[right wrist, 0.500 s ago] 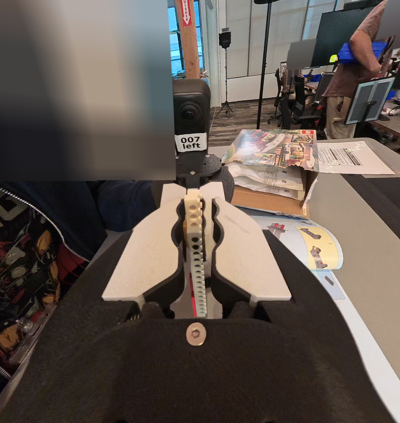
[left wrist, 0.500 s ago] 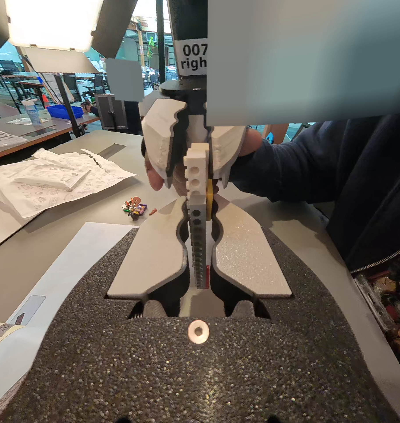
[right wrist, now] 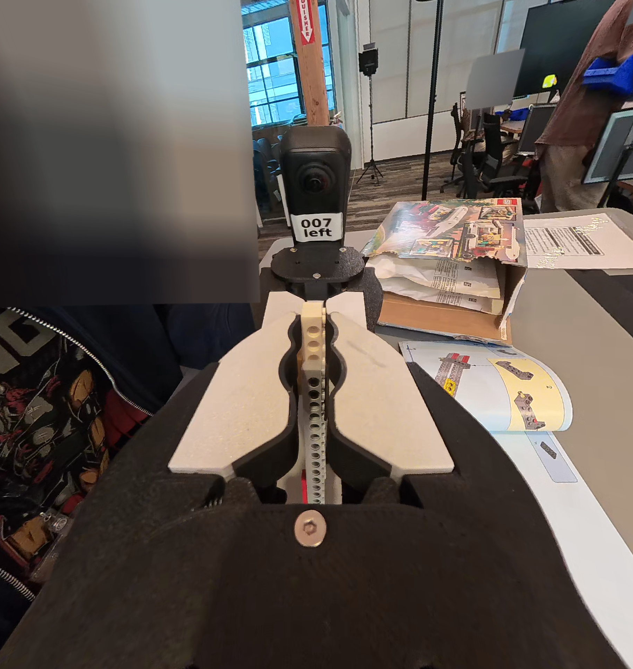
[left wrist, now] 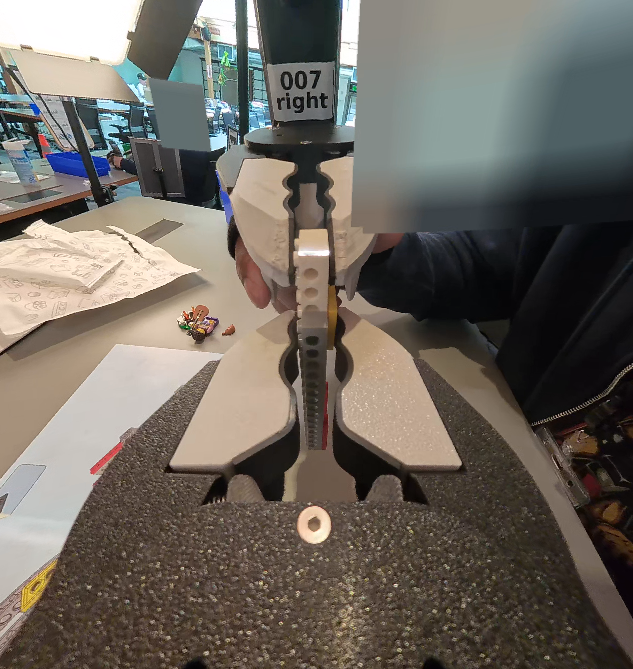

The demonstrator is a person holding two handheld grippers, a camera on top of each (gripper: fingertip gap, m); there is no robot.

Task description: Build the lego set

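From the left wrist view, the left gripper (left wrist: 314, 325) is clamped on a long grey beam (left wrist: 314, 391) full of round holes, held on edge between its two white fingers (left wrist: 249, 391). A white brick (left wrist: 312, 275) with three holes sits on the far end of that beam, and a yellow piece (left wrist: 332, 318) shows on its right flank. Facing it from the other end, the right gripper (left wrist: 311, 253) has its pale fingers closed against both sides of the white brick, with a hand (left wrist: 253, 278) behind it. On the grey table (left wrist: 90, 362) to the left lie a crumpled white paper bag (left wrist: 65, 275), a small heap of coloured toy bits (left wrist: 199, 322) and an open instruction booklet (left wrist: 72, 434).

From the right wrist view, the right gripper (right wrist: 313, 325) is shut on the same stack: the cream-white brick (right wrist: 313, 340) at the tips, the grey beam (right wrist: 316, 427) running back between the fingers (right wrist: 380, 398), a red sliver (right wrist: 304, 485) beside it near the base. Just beyond, the left gripper (right wrist: 320, 302) meets it head-on, its black camera housing (right wrist: 315, 173) standing above. To the right on the table (right wrist: 579, 325) are a torn cardboard box (right wrist: 452, 289) with papers inside, the open instruction booklet (right wrist: 496, 391) and a printed sheet (right wrist: 568, 239). A person (right wrist: 579, 126) stands far back.
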